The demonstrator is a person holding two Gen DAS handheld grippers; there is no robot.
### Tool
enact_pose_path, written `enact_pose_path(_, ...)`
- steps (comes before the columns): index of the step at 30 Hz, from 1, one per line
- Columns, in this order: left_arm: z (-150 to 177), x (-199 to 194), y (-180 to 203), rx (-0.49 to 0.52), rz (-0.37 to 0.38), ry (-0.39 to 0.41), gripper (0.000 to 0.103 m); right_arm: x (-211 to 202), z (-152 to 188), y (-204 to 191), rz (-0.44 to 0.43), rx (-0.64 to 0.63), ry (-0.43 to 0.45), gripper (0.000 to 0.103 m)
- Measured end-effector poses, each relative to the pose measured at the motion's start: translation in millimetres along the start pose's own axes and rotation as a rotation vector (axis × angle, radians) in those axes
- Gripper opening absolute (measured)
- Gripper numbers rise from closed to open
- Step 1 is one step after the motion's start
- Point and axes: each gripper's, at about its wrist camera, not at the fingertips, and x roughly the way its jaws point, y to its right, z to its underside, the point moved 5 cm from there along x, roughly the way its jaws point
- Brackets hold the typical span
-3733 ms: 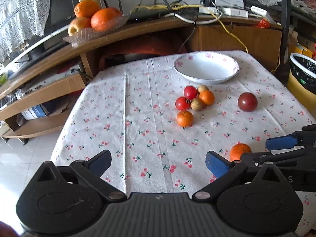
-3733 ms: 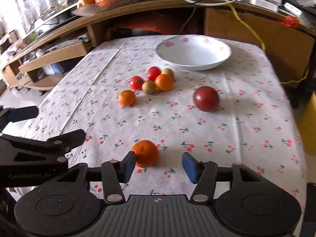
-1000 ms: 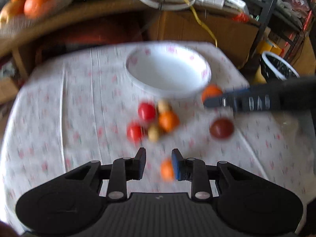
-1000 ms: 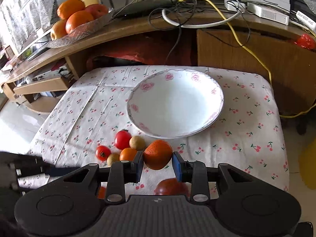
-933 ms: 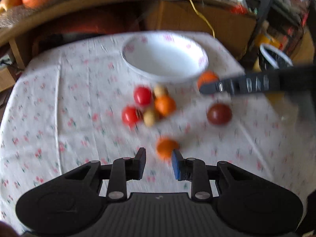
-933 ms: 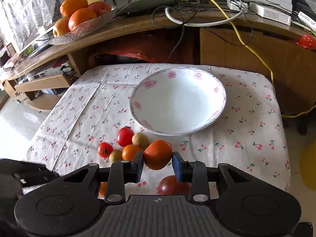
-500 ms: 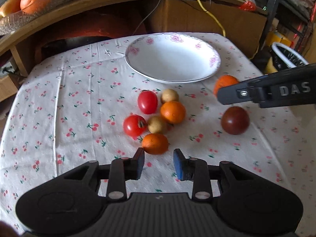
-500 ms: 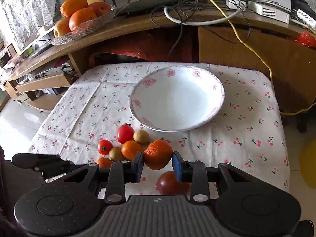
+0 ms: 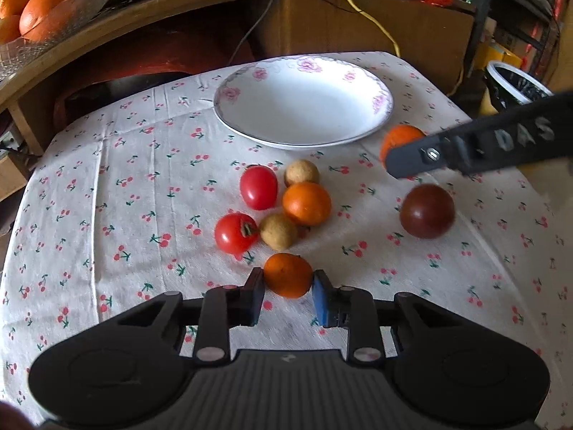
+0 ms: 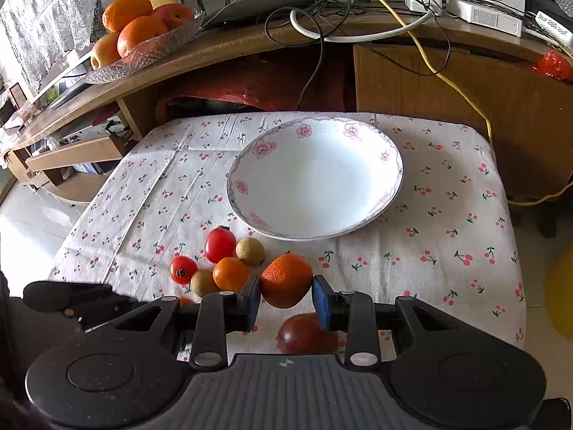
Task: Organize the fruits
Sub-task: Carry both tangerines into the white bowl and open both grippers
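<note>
White bowl (image 10: 390, 157) at 12 o'clock empty, nothing sorted yet: right gripper (image 10: 285, 295) pinching an orange (image 10: 285, 279), left gripper (image 9: 288, 294) closing around a tangerine (image 9: 288, 274), contact unclear.

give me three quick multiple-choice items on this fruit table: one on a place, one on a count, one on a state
1. Where does the dark red fruit lie?
A. in the plate
B. on the tablecloth, apart from the fruit cluster
C. in the glass dish on the shelf

2. How many red tomatoes lie on the tablecloth?
A. two
B. four
C. none

3. What is in the white plate?
A. an orange
B. a tomato
C. nothing

Key:
1 B, it sits alone to the right of the cluster in the left wrist view.
2 A, one red tomato lies beyond another.
3 C, its white inside is bare; the right gripper holds its orange short of the rim, and the left gripper has its jaws around a small orange on the cloth.
</note>
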Motion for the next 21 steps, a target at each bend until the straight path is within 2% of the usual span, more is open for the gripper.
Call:
enact_pose_path(3, -8.0, -9.0, 0.1, -0.014, 0.012, 0.029, 0.037, 2.7, -3.8, 1.8, 0.001, 0.0, 0.006, 0.027)
enact_pose_path(10, -58.9, -10.8, -11.7, -0.049, 0.003, 0.114, 0.037, 19.4, -18.8, 7.1, 0.011, 0.002, 0.025, 0.027)
enact_pose_path(15, -79.6, 9.5, -14.3, -0.048, 0.002, 0.114, 0.037, 28.0, -27.1, 11.5, 0.011, -0.002, 0.032, 0.027)
enact_pose_path(18, -84.4, 19.3, -14.3, -0.046, -0.001, 0.106, 0.037, 32.0, -32.1, 13.1, 0.036, -0.025, 0.04, 0.027)
enact_pose_path(21, -85.9, 24.9, -14.3, -0.045, 0.002, 0.096, 0.037, 36.0, -33.4, 17.3, 0.022, -0.023, 0.034, 0.028)
